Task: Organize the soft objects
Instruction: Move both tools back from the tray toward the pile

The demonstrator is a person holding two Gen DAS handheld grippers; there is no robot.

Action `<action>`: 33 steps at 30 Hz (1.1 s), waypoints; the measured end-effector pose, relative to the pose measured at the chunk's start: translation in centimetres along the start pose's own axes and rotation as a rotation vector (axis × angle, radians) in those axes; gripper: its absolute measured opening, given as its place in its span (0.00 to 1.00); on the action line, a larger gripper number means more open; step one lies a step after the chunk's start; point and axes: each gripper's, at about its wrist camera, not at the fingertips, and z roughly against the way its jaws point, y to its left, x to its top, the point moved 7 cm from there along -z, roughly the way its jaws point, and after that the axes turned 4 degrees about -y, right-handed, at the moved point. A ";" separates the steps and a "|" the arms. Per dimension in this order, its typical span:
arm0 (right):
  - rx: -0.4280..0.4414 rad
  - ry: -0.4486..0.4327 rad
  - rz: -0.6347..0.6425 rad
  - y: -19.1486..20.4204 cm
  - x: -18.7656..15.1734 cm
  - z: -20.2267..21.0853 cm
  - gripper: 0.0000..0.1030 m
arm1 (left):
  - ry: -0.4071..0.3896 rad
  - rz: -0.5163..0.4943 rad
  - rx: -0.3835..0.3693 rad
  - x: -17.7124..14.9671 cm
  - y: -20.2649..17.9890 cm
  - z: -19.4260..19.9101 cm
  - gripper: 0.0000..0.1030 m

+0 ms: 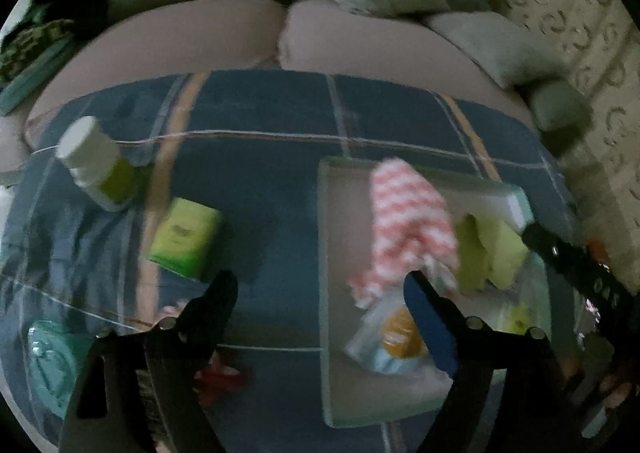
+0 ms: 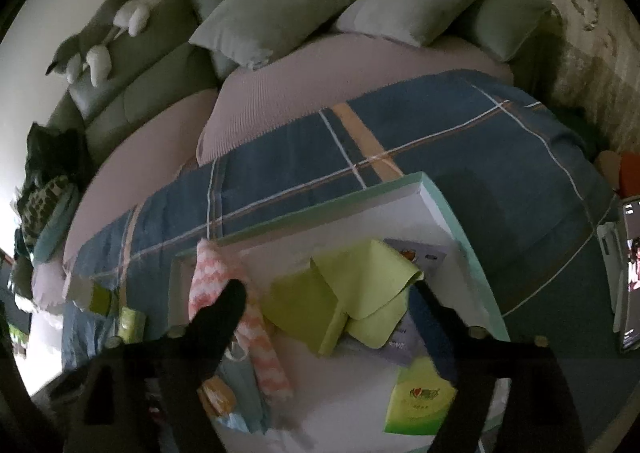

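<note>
Both sets of jaws stood apart, nothing held. Pink striped cloth, green cloth + tissue pack lay in tray just ahead of right gripper. Left gripper straddled tray edge. Judged ~half done: green box, bottle on blanket ahead-left, prob. not soft.

Plaid blanket bears tray, bottle, box

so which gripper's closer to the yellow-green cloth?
Right. The right gripper hangs open directly over the yellow-green cloth in the tray; the left gripper sits off beside it, past the striped towel.
</note>
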 end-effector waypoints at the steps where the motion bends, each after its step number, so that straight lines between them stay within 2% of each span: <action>1: -0.004 0.006 0.016 0.3 -0.1 -0.2 0.85 | -0.007 0.009 0.018 0.1 0.6 0.1 0.83; 9: 0.032 0.022 0.076 3.1 -0.9 -0.4 0.85 | -0.047 0.098 0.145 0.8 6.3 0.8 0.84; 14: 0.111 0.027 0.119 6.0 -1.6 -0.1 0.85 | -0.049 0.147 0.206 0.7 9.6 1.7 0.84; 22: 0.190 0.034 0.170 9.8 -2.7 0.5 0.85 | -0.035 0.257 0.167 0.0 13.2 2.9 0.84; 28: 0.263 0.052 0.201 12.7 -3.8 0.7 0.85 | -0.049 0.296 0.182 -0.2 14.9 3.9 0.84; 33: 0.314 0.090 0.271 15.7 -5.6 0.4 0.85 | -0.032 0.312 0.189 -0.5 15.6 3.7 0.84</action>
